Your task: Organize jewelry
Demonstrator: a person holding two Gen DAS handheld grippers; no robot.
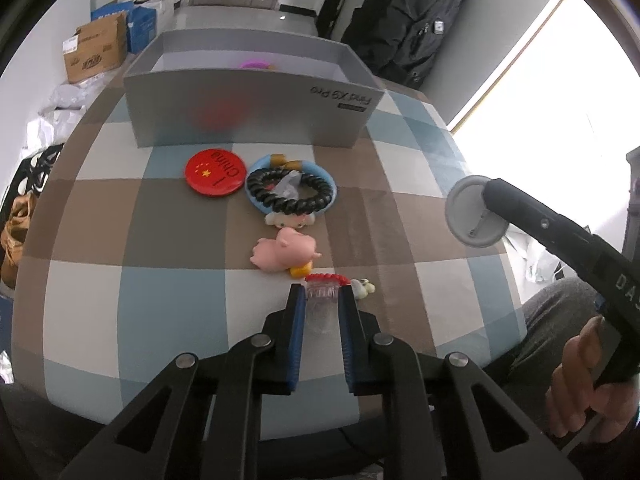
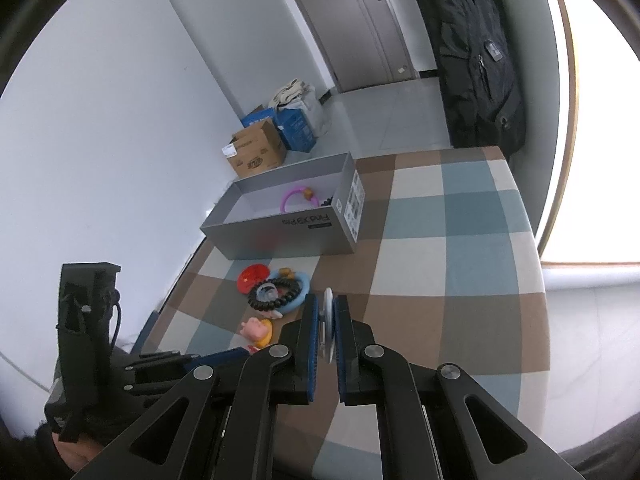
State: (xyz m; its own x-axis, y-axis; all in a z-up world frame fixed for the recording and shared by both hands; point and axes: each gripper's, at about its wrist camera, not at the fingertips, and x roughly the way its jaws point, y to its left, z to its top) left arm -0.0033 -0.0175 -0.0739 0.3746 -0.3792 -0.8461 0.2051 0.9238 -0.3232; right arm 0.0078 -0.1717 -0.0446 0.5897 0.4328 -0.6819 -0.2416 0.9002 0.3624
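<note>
Left wrist: your left gripper (image 1: 322, 294) closed on clear bracelet (image 1: 320, 300), right gripper (image 2: 324, 312) pinches badge (image 2: 328, 320) edge-on; thin hold, badge may slip before box (image 2: 280, 236) ahead.

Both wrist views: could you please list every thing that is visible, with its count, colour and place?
Box: 1, grey, open, far side of the table.
Pink ring: 1, inside the box.
Red badge: 1, on the table before the box.
Blue ring: 1, right of the red badge.
Black coil hair tie: 1, lying on the blue ring.
Pink pig toy: 1, nearer than the rings.
Clear piece with red top: 1, between the left fingers.
Grey round badge: 1, held above the table.
Checked cloth: 1, blue, brown, white, covers the table.
Cardboard boxes: brown and blue, on the floor.
Black backpack: 1, by the door.
Left gripper: shut on the clear piece.
Right gripper: shut on the badge.
</note>
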